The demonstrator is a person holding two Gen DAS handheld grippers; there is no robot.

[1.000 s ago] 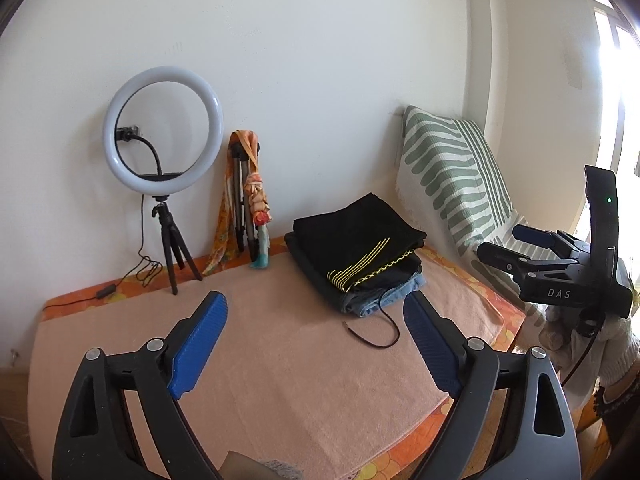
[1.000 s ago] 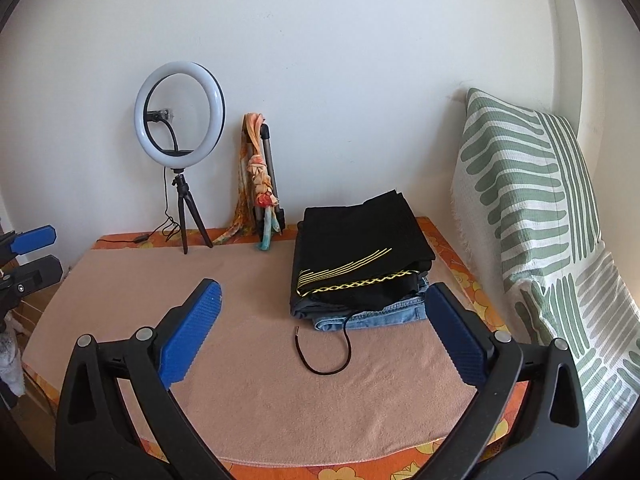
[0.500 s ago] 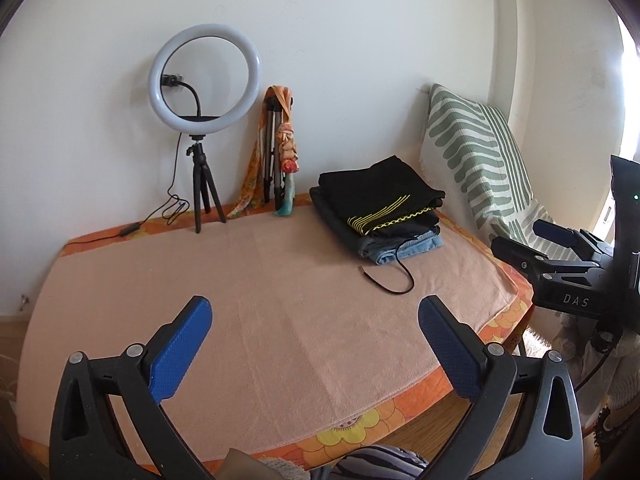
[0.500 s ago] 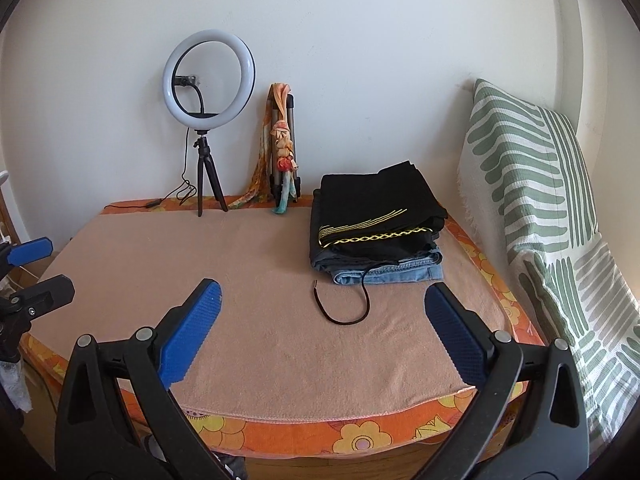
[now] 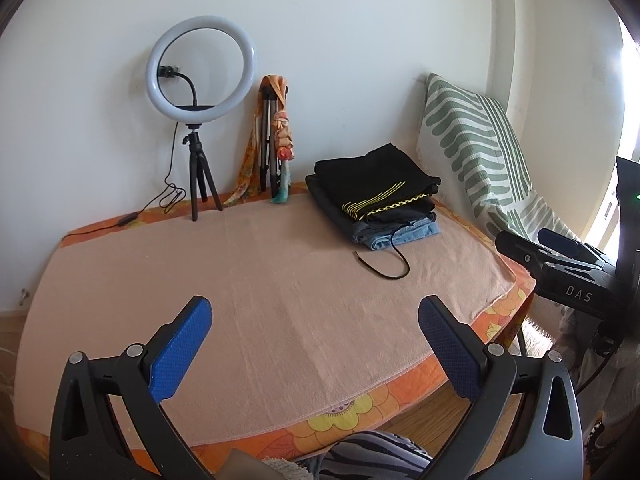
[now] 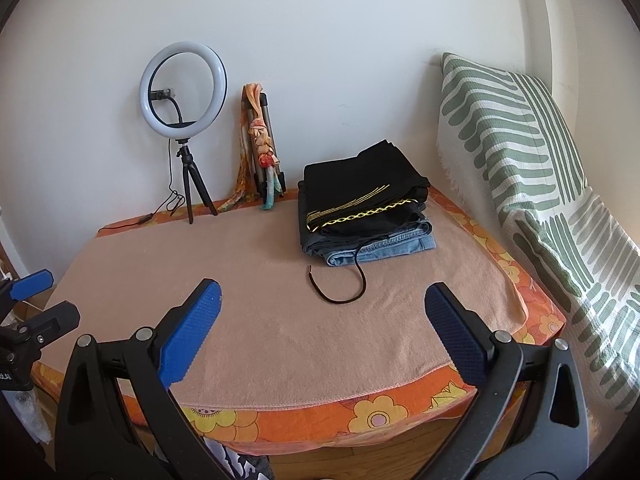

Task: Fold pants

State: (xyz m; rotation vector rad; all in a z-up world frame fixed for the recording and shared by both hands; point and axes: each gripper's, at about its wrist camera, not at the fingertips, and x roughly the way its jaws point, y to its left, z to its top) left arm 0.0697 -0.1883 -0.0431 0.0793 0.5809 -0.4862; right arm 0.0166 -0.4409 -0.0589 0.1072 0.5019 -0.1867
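A stack of folded pants (image 5: 376,196) lies at the far right of the table: black pants with yellow trim on top, blue jeans at the bottom. It also shows in the right wrist view (image 6: 362,208). A black drawstring (image 6: 340,284) trails from it onto the peach cloth. My left gripper (image 5: 316,320) is open and empty, held back above the table's near edge. My right gripper (image 6: 320,312) is open and empty, also near the front edge. The right gripper appears at the right of the left wrist view (image 5: 560,256).
A peach towel (image 5: 260,280) covers the table over an orange flowered cloth (image 6: 360,412). A ring light on a tripod (image 5: 198,112) and a folded tripod with a scarf (image 5: 272,140) stand by the back wall. A green-striped cushion (image 6: 516,140) leans at the right.
Both grippers have pulled back from the table toward its front edge; the pants stack looks farther away and the table's front border has come into view. Both stay open.
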